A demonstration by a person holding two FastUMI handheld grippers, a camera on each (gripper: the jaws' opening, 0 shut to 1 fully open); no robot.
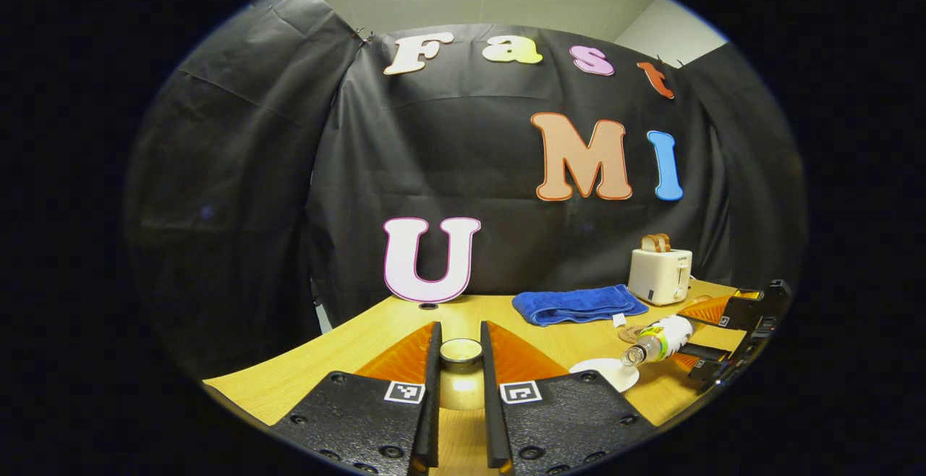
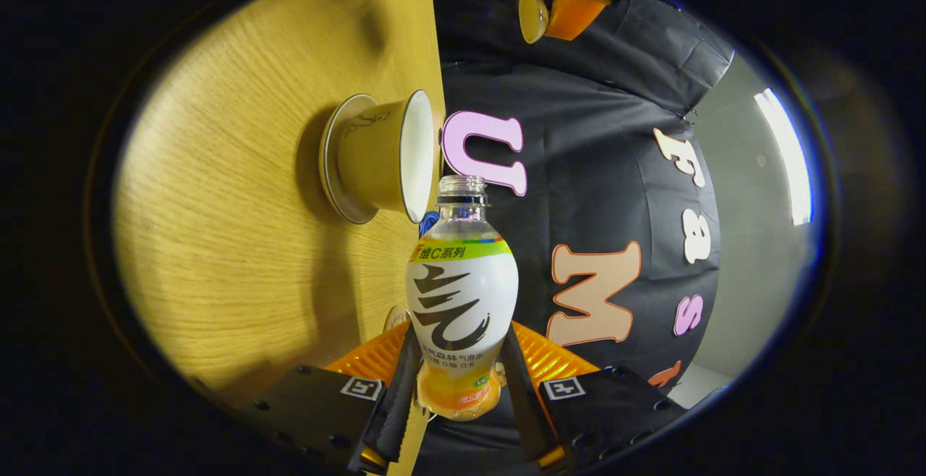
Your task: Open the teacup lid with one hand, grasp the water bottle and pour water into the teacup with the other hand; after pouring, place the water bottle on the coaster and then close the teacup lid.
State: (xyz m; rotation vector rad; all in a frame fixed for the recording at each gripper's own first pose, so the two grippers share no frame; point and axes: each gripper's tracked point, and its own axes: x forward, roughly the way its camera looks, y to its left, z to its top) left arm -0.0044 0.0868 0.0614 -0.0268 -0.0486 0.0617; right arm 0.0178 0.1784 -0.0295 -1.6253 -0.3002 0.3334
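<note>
Right gripper view: the right gripper (image 2: 457, 389) clamps both fingers on the capless white-labelled plastic water bottle (image 2: 461, 302), tipped sideways, mouth beside the open cream teacup (image 2: 383, 156) on its saucer. Left gripper (image 1: 460, 389) pinches the round cream teacup lid (image 1: 461, 353) above the wooden table (image 1: 325, 360)

One bottle (image 2: 461, 295), one teacup (image 2: 380, 156), one lid (image 1: 461, 351), one towel (image 1: 579, 304), one toaster (image 1: 659, 275)
</note>
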